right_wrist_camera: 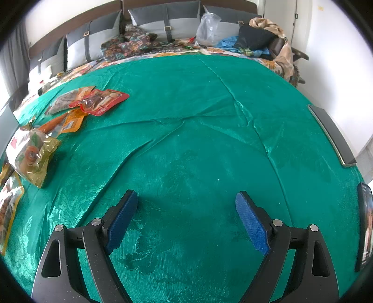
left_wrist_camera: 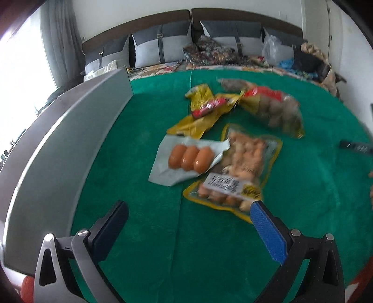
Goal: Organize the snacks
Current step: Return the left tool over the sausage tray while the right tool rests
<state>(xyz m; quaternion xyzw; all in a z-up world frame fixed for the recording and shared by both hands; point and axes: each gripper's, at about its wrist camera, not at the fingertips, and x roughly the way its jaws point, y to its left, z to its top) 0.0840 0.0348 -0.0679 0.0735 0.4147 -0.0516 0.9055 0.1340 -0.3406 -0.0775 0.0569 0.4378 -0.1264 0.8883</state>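
In the left wrist view, several snack packs lie on the green cloth: a grey pack of three orange sausages, a yellow-edged clear pack of pale pieces, a yellow wrapper with a red label and a clear bag of brown balls. My left gripper is open and empty just in front of them, its right finger over the yellow-edged pack's corner. My right gripper is open and empty over bare cloth. In its view, snack packs lie at the left: a red one, an orange one, a gold one.
A grey box wall stands along the left of the cloth. A dark flat phone-like slab and another device lie at the right edge. Pillows, a plastic bag and clothes lie behind.
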